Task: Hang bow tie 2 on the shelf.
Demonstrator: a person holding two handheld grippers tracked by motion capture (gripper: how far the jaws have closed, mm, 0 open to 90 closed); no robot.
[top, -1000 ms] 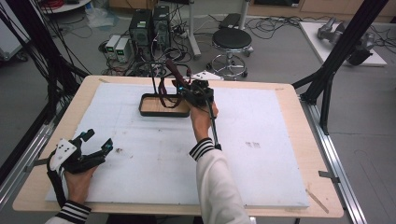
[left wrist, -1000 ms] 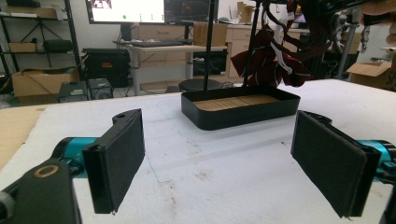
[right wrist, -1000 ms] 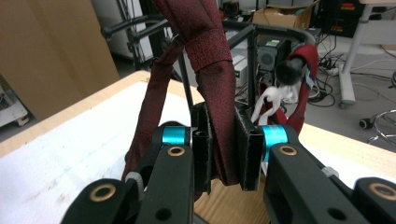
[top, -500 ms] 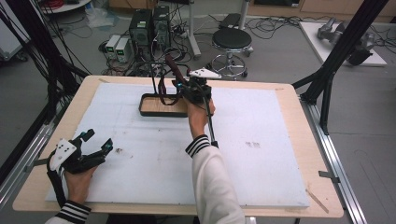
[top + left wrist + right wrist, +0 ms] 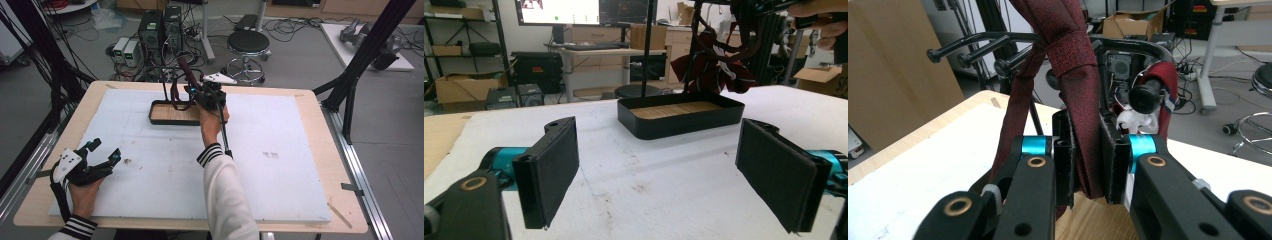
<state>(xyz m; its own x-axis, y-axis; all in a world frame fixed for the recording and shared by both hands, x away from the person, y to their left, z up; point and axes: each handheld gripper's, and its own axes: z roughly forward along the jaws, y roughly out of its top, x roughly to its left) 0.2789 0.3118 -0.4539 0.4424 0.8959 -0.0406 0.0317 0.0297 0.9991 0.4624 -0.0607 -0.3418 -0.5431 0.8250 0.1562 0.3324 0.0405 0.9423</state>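
Right hand-held gripper clamped on dark red necktie, shifted slightly toward rack; left hand-held gripper wide open, empty; hanging underway.

**The room around your table**

You work at a wooden table topped with a white board, on a grey floor strewn with cables. Beyond its far edge you have a round black stool and computer boxes. Black frame struts flank you. Farther back stand a lit monitor, a desk, shelving and cardboard boxes.
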